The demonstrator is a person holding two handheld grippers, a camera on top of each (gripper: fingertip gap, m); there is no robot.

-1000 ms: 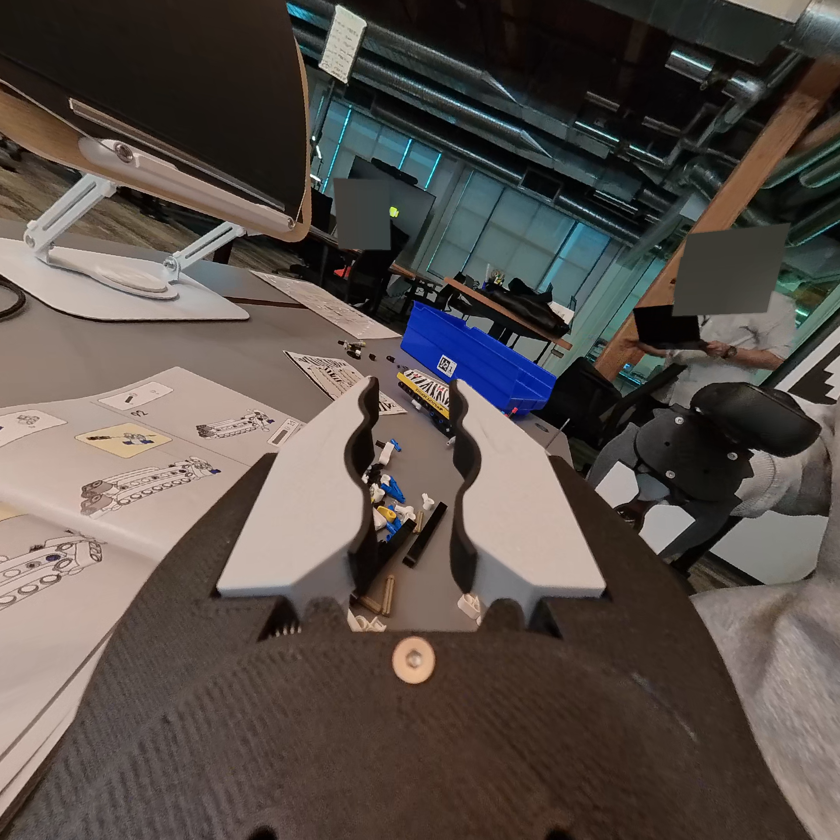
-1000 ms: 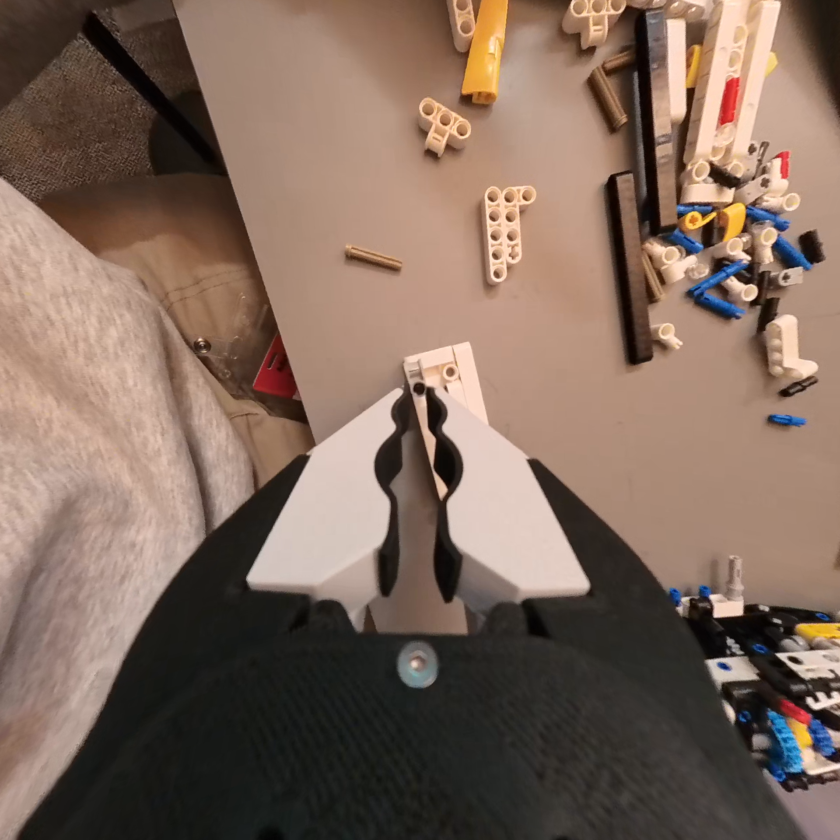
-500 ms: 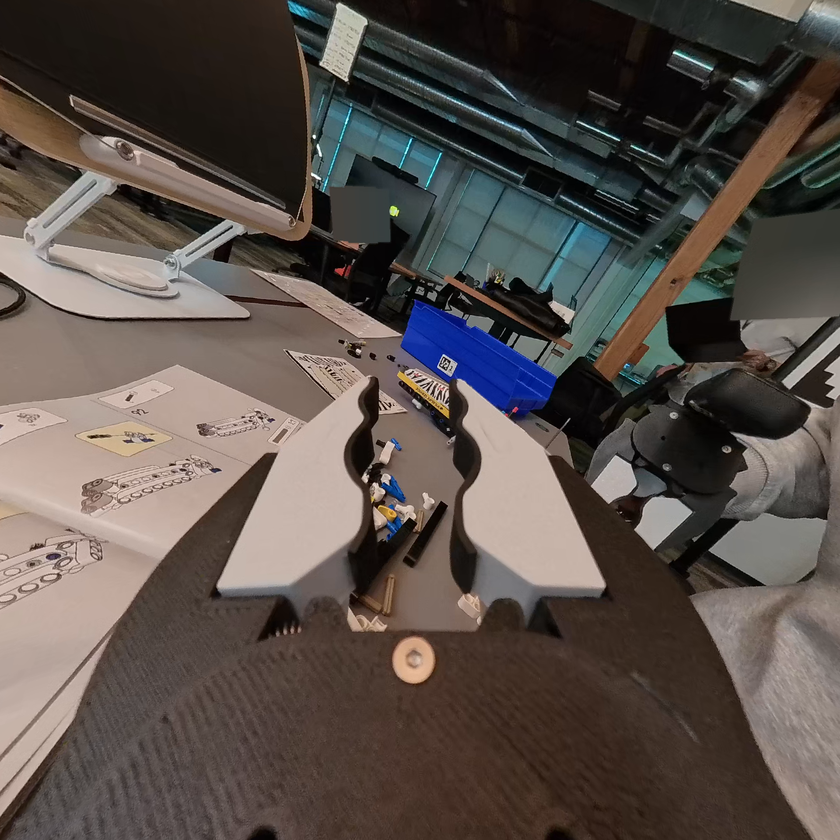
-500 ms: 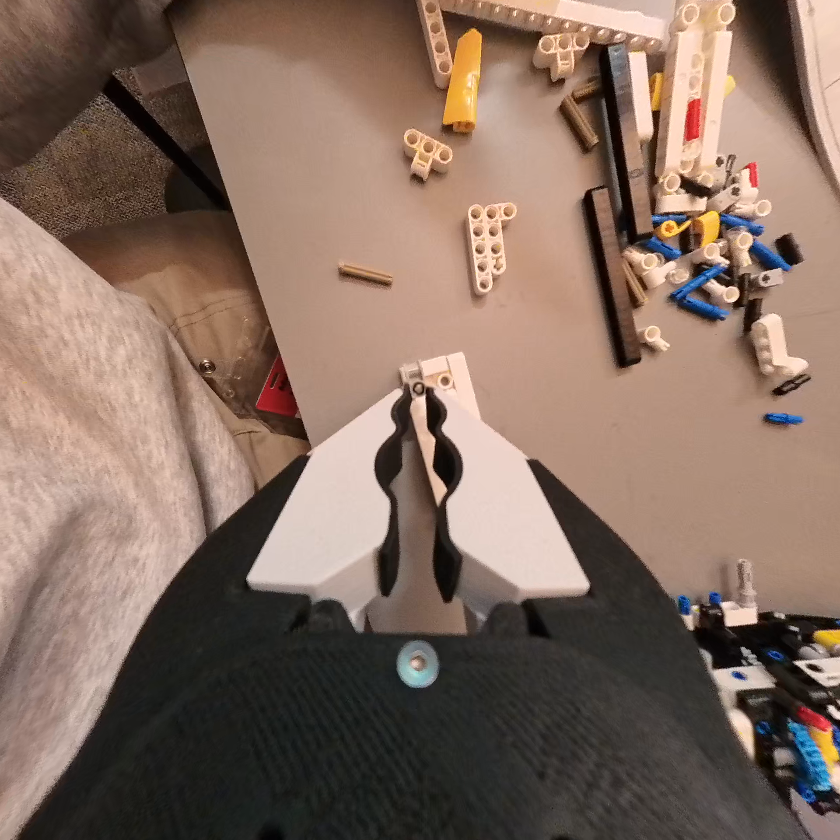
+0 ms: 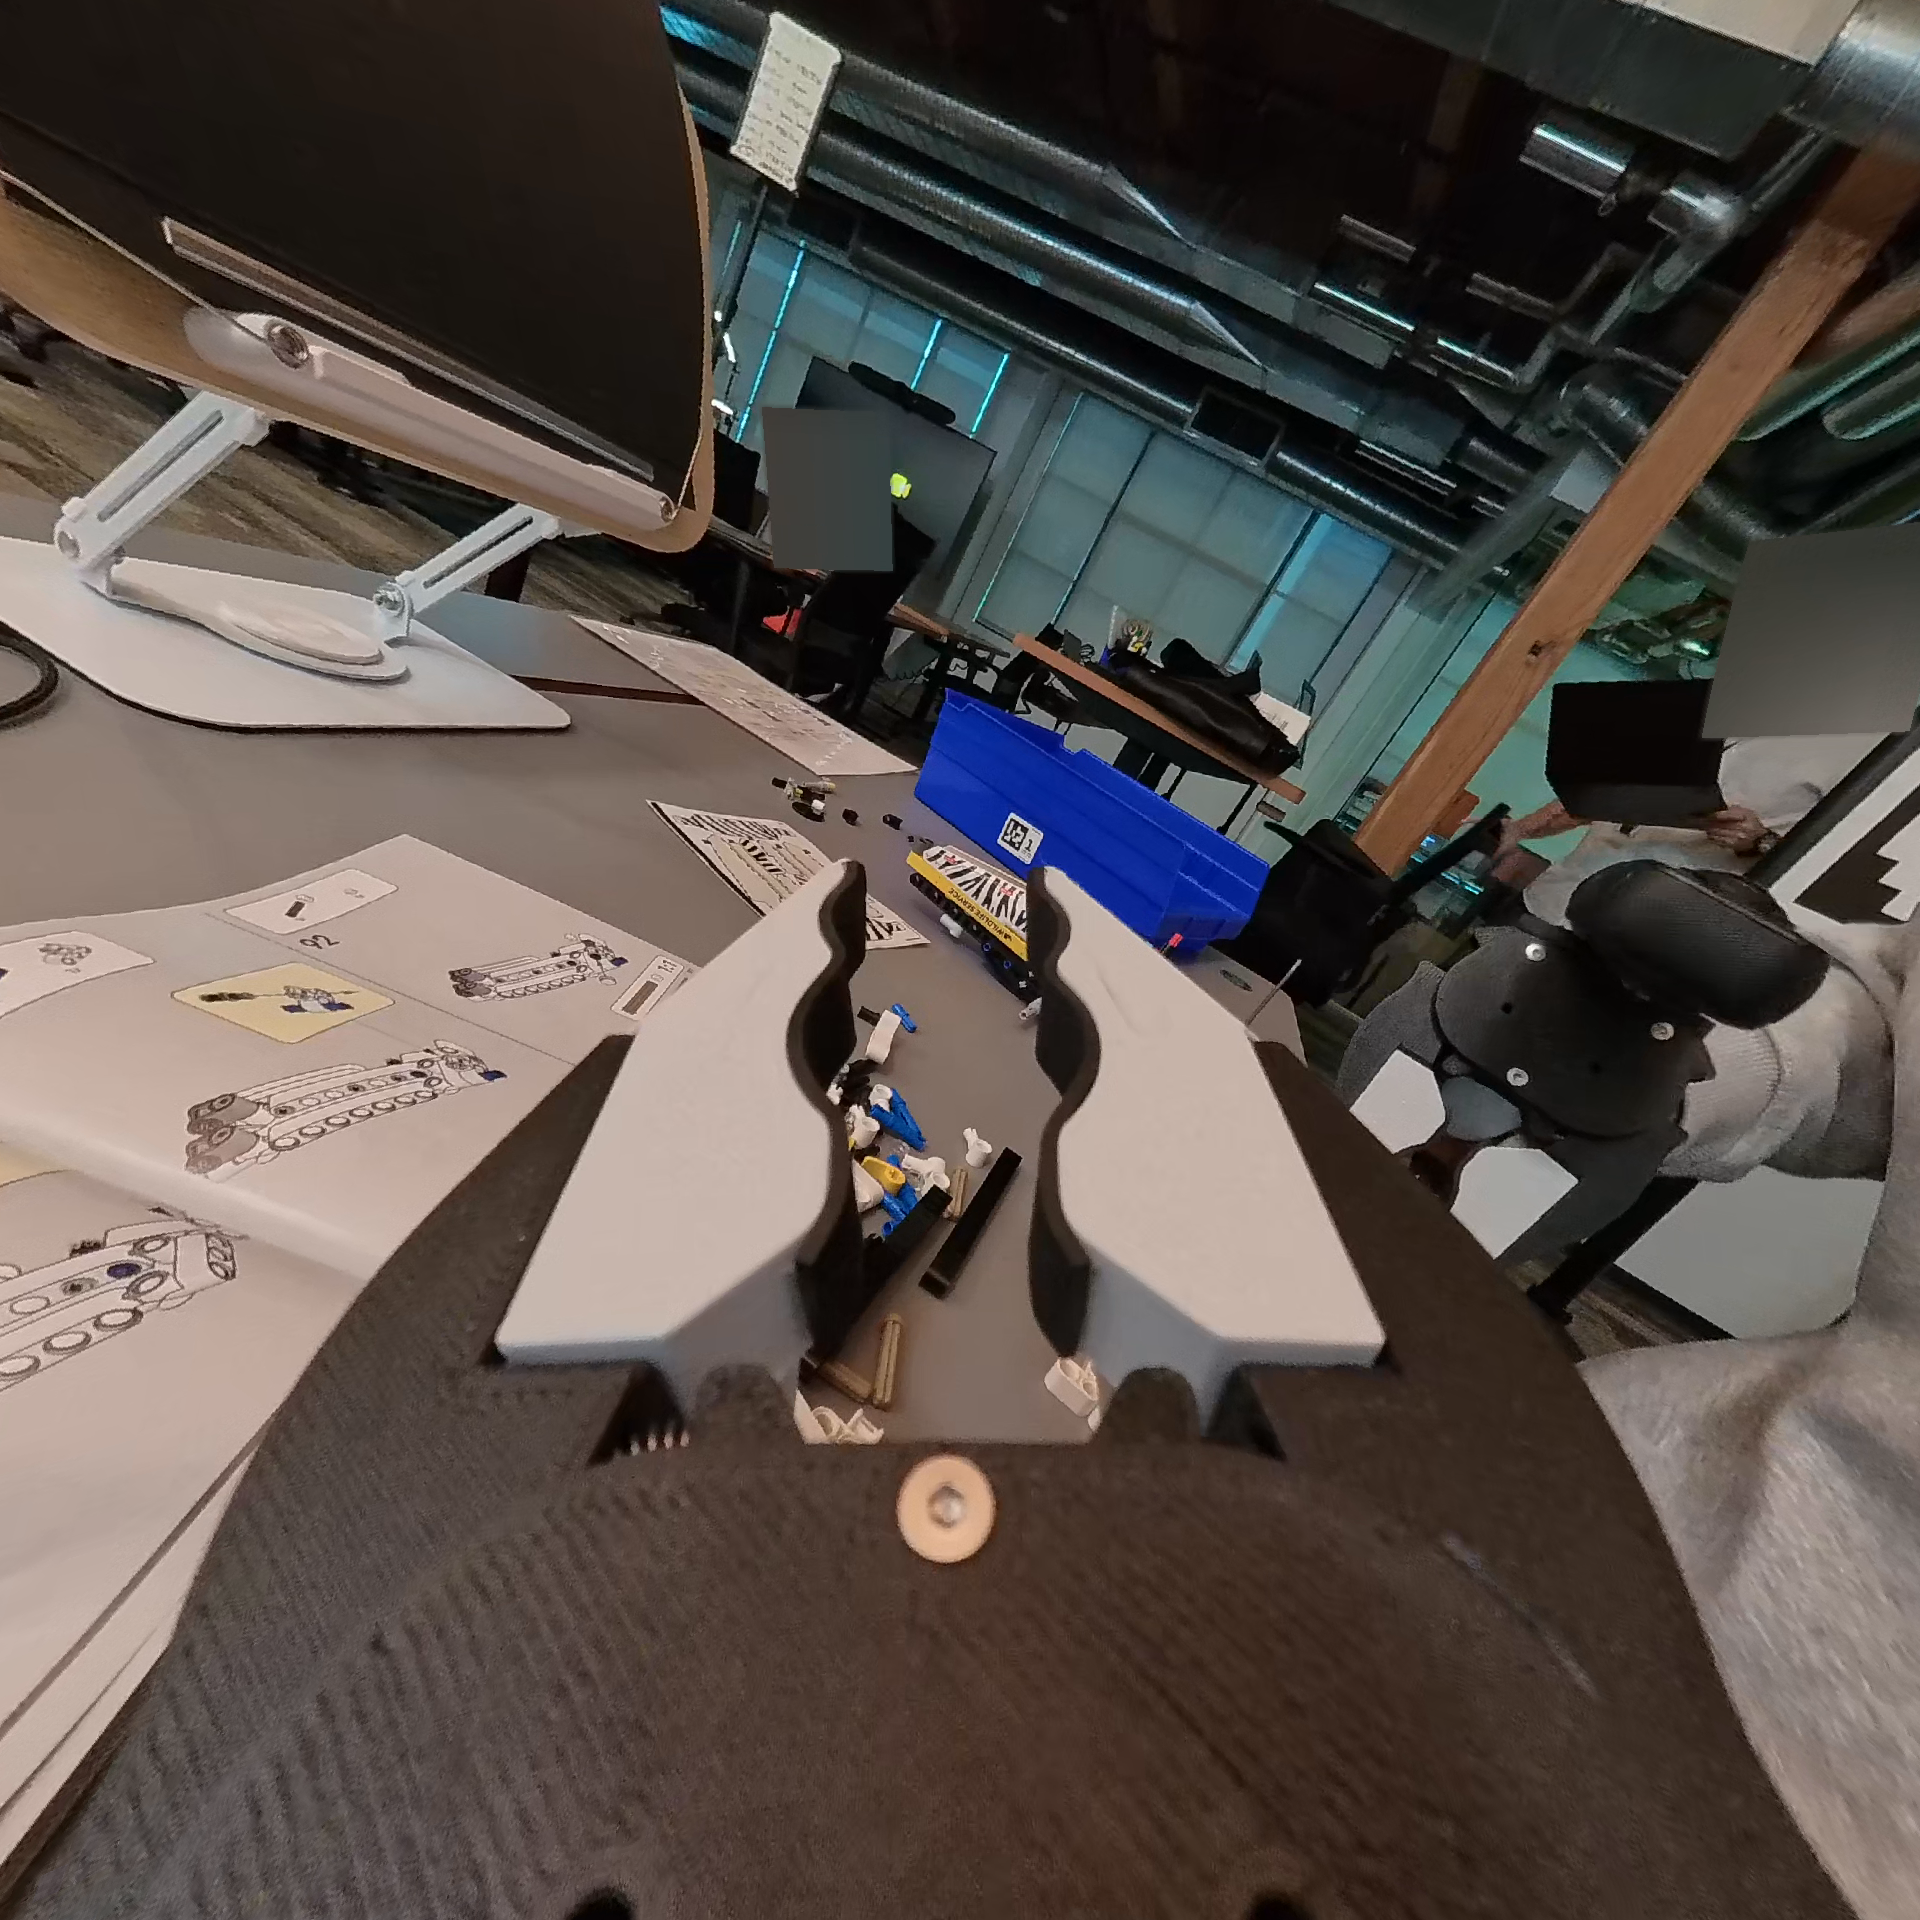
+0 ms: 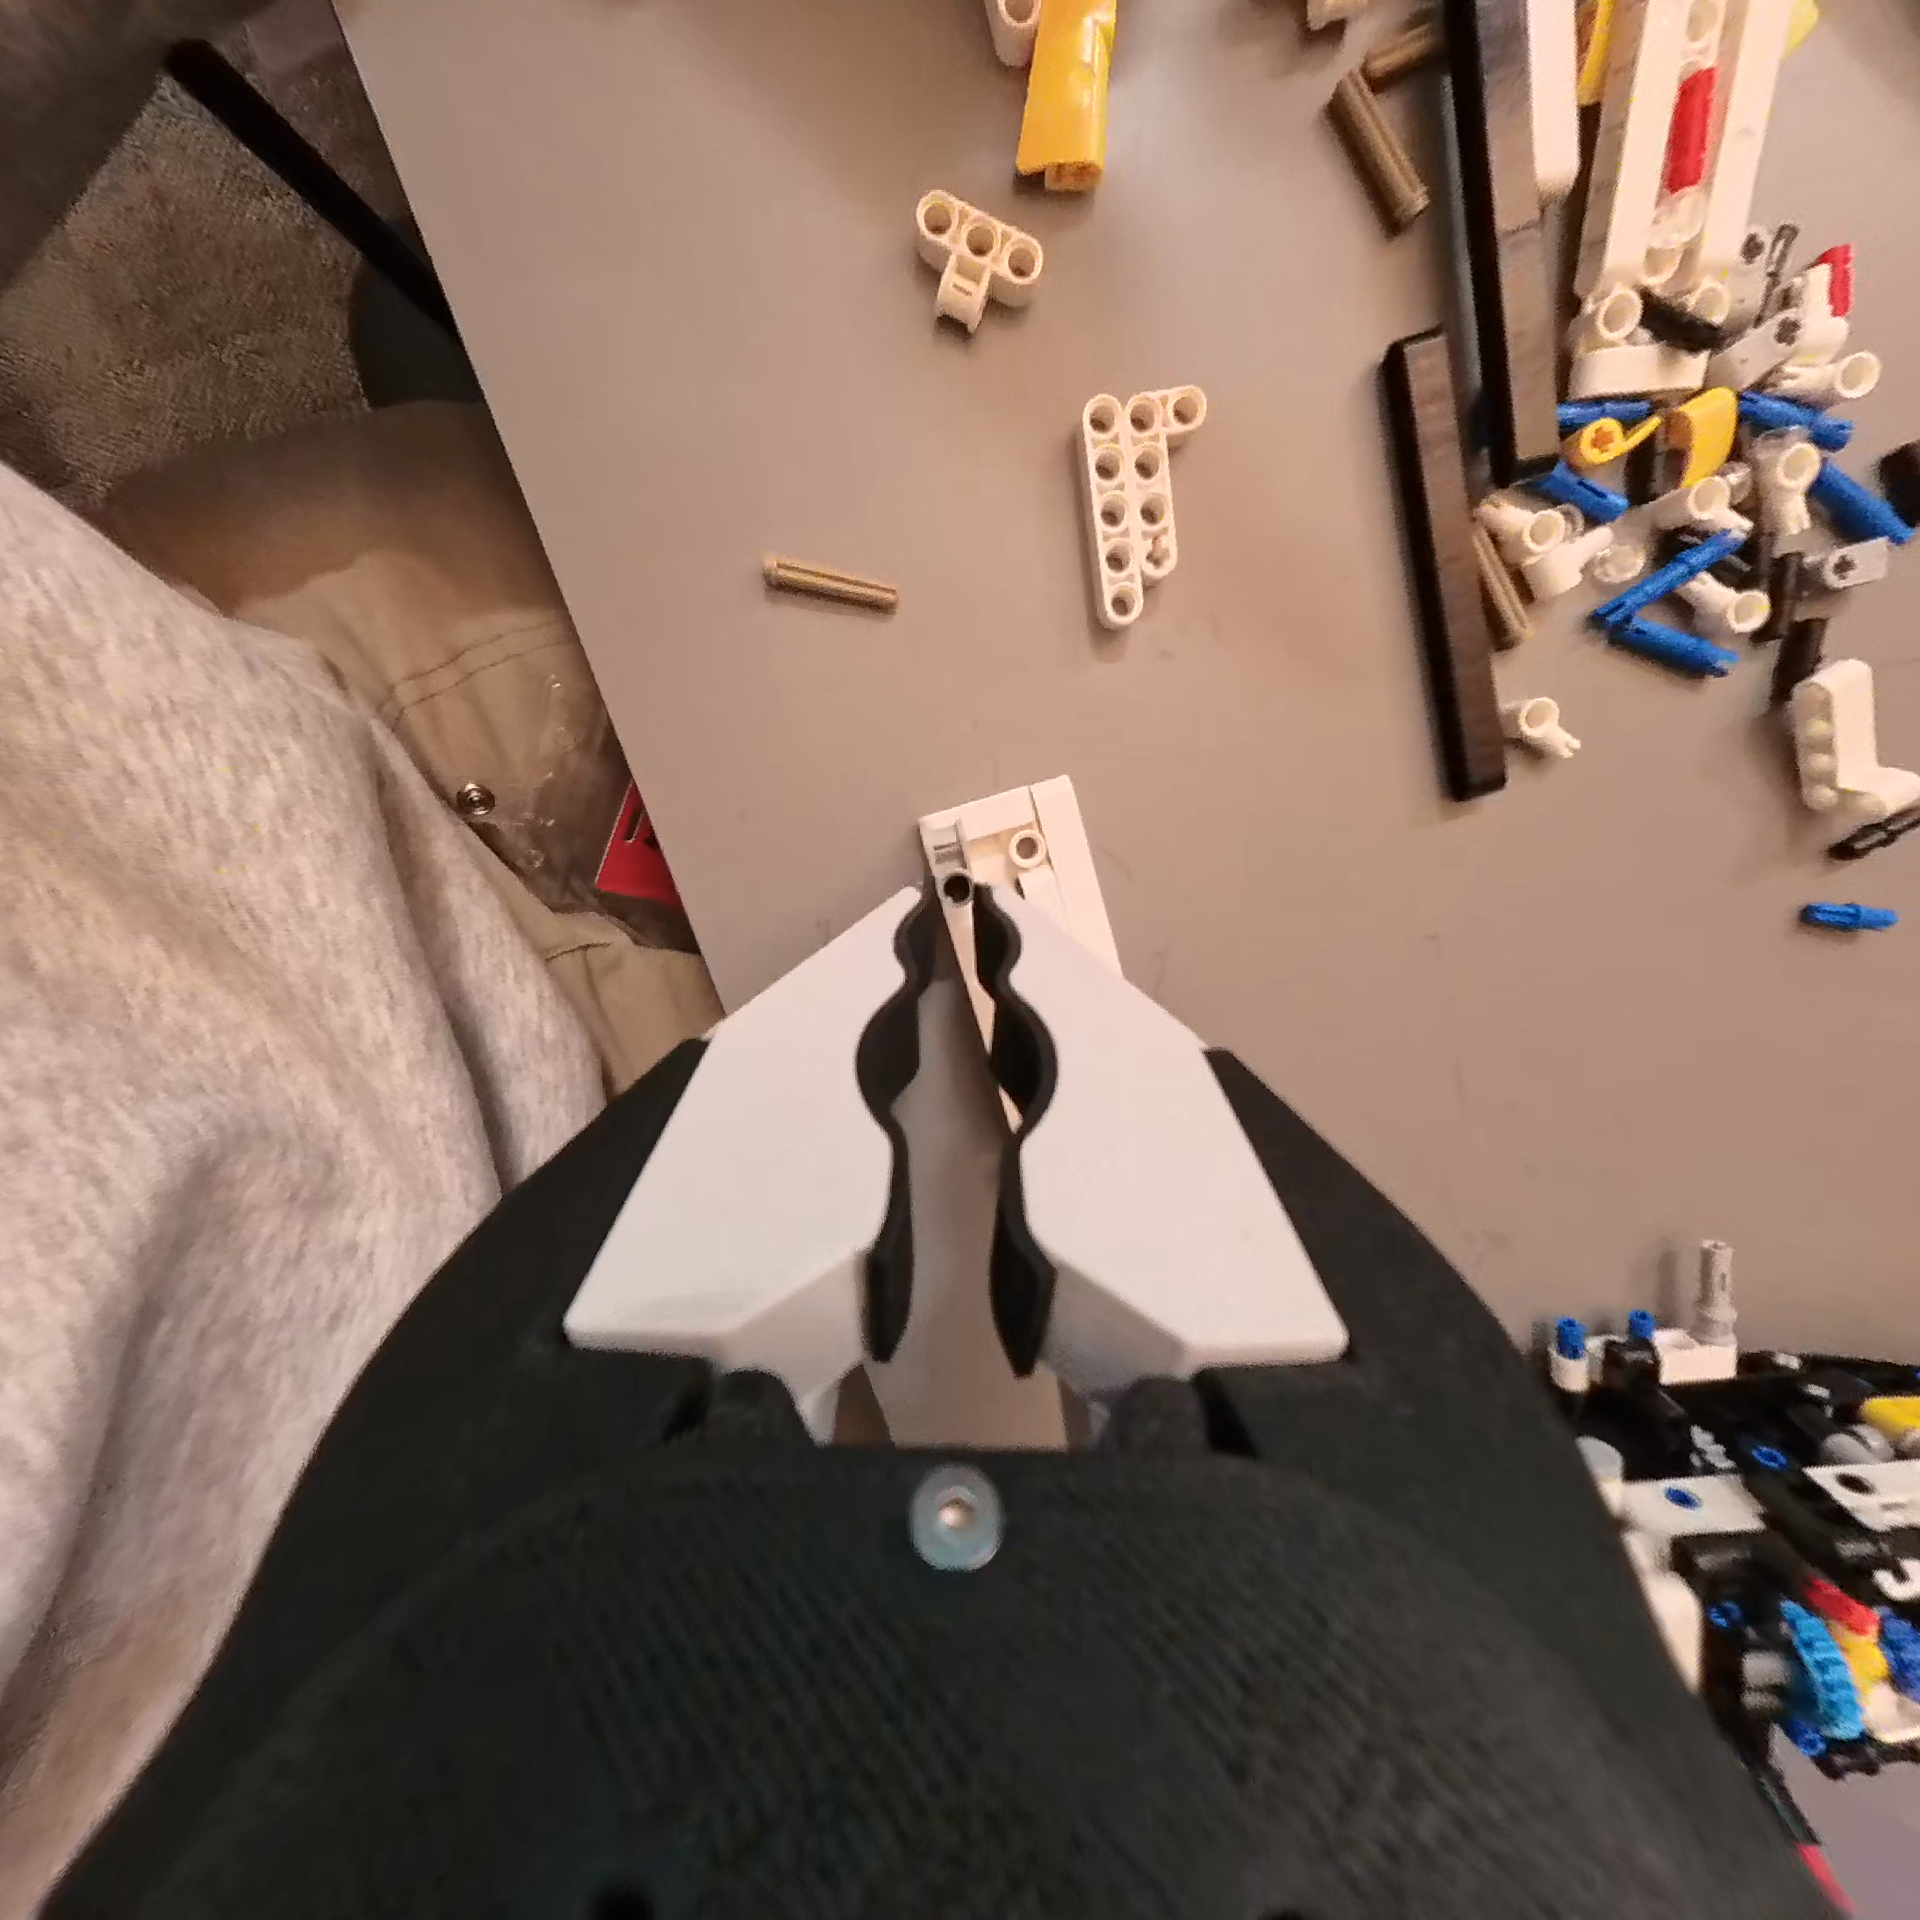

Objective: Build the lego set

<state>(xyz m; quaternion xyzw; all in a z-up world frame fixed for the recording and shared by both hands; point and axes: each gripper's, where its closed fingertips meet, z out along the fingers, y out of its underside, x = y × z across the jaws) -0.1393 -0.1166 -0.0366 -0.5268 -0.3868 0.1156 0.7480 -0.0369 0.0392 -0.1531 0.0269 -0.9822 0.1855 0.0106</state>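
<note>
right gripper (image 6: 961, 914) carries a white panel piece (image 6: 1023, 842) over the table edge; the step looks like bringing it to the half-built model (image 6: 1766, 1507).

its jaws are closed on the piece, left gripper (image 5: 940, 920) is open and empty. next it needs aligning and pressing on. i count two black beams, one yellow piece (image 6: 1065, 104), one loose tan axle (image 6: 829, 585).

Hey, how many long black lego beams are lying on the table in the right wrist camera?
2. One black beam lies alone left of the loose pile; the other sits farther up against the white beams, its top cut off by the frame. More may hide under the pile.
</note>
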